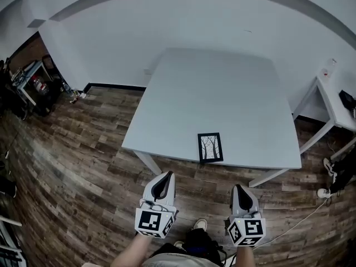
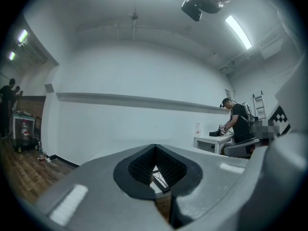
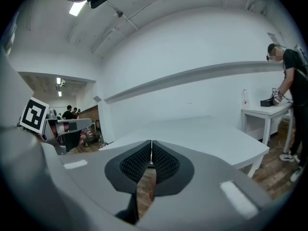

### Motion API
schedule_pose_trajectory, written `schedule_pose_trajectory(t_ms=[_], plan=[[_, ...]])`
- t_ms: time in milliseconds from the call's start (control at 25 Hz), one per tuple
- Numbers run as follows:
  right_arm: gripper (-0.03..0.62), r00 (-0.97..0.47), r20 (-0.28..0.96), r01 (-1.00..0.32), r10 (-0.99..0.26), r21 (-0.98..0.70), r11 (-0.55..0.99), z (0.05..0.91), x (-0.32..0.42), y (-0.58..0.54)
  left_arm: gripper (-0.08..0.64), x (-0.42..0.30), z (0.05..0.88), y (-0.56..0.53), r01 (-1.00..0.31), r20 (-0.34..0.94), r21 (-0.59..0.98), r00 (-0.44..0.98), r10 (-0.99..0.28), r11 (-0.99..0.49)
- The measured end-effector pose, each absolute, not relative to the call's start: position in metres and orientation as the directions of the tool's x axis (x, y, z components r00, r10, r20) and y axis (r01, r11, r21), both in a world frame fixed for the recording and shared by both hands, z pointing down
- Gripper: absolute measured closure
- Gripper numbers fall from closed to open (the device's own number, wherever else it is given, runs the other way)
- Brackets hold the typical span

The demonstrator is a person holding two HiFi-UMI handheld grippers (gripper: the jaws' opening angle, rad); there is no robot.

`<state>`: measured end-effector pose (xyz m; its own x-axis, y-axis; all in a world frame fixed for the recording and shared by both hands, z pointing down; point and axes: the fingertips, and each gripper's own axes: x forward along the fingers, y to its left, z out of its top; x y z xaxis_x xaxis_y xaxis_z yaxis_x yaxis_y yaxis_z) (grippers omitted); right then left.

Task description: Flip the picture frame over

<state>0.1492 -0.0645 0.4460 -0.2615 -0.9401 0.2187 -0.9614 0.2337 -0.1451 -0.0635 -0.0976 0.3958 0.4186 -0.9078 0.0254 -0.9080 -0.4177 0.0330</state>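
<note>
A black picture frame [image 1: 210,147] with a drawing of bare trees lies face up on the white table [image 1: 222,99], close to its front edge. Both grippers hang over the wooden floor in front of the table, short of the frame. My left gripper [image 1: 165,176] is shut and holds nothing; it sits to the frame's lower left. My right gripper [image 1: 238,187] is also shut and empty, at the frame's lower right. In the left gripper view a corner of the frame [image 2: 161,179] shows through the gap behind the closed tips [image 2: 155,146]. In the right gripper view the tips [image 3: 151,142] meet before the table edge.
A second white table [image 1: 334,102] stands to the right, where a person [image 3: 293,81] works. Shoes [image 1: 328,166] and a cable lie on the floor below it. A cluttered cart [image 1: 33,82] is far left. The table's legs [image 1: 147,161] stand near my grippers.
</note>
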Motion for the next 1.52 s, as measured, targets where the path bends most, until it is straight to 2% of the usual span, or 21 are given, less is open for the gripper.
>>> schedule_pose_trajectory(t_ms=[360,560,640,720,840,1040,1240,1360,1440,1520], plan=[[0.548,-0.35,0.304,-0.924,-0.886,-0.269,0.273,0.499,0.14,-0.118,0.56,-0.041,0.423,-0.153,-0.911,0.073,0.028,0.412,-0.908,-0.411],[0.485,-0.448,0.321,-0.83,-0.835,-0.497,0.254,0.54,0.095,-0.141,0.56,-0.045,0.439,-0.175,-0.899,0.093,0.047,0.438,-0.894,-0.435],[0.462,-0.485,0.295,-0.732,-0.823,-0.652,0.198,0.558,0.081,-0.152,0.56,-0.048,0.446,-0.18,-0.895,0.1,0.053,0.446,-0.889,-0.443],[0.422,-0.52,0.231,-0.565,-0.822,-0.815,0.129,0.575,0.071,-0.164,0.56,-0.051,0.451,-0.183,-0.892,0.107,0.056,0.452,-0.886,-0.448],[0.383,-0.514,0.144,-0.338,-0.846,-0.94,0.046,0.594,0.064,-0.185,0.56,-0.056,0.457,-0.189,-0.89,0.119,0.064,0.457,-0.882,-0.452],[0.379,-0.46,0.208,-0.254,-0.863,-0.962,-0.096,0.637,0.069,-0.194,0.56,-0.062,0.468,-0.193,-0.888,0.136,0.074,0.459,-0.878,-0.453],[0.379,-0.46,0.115,-0.161,-0.88,-0.986,-0.045,0.637,0.061,-0.209,0.56,-0.061,0.479,-0.19,-0.882,0.179,0.071,0.471,-0.864,-0.466],[0.382,-0.445,0.103,-0.142,-0.889,-0.989,-0.043,0.643,0.062,-0.215,0.56,-0.061,0.489,-0.188,-0.881,0.192,0.071,0.473,-0.86,-0.469],[0.4,-0.437,0.123,-0.147,-0.891,-0.987,-0.064,0.649,0.062,-0.213,0.56,-0.063,0.495,-0.183,-0.881,0.215,0.073,0.472,-0.855,-0.468],[0.448,-0.426,0.142,-0.158,-0.894,-0.984,-0.081,0.653,0.063,-0.212,0.56,-0.064,0.495,-0.182,-0.882,0.213,0.074,0.469,-0.857,-0.465]])
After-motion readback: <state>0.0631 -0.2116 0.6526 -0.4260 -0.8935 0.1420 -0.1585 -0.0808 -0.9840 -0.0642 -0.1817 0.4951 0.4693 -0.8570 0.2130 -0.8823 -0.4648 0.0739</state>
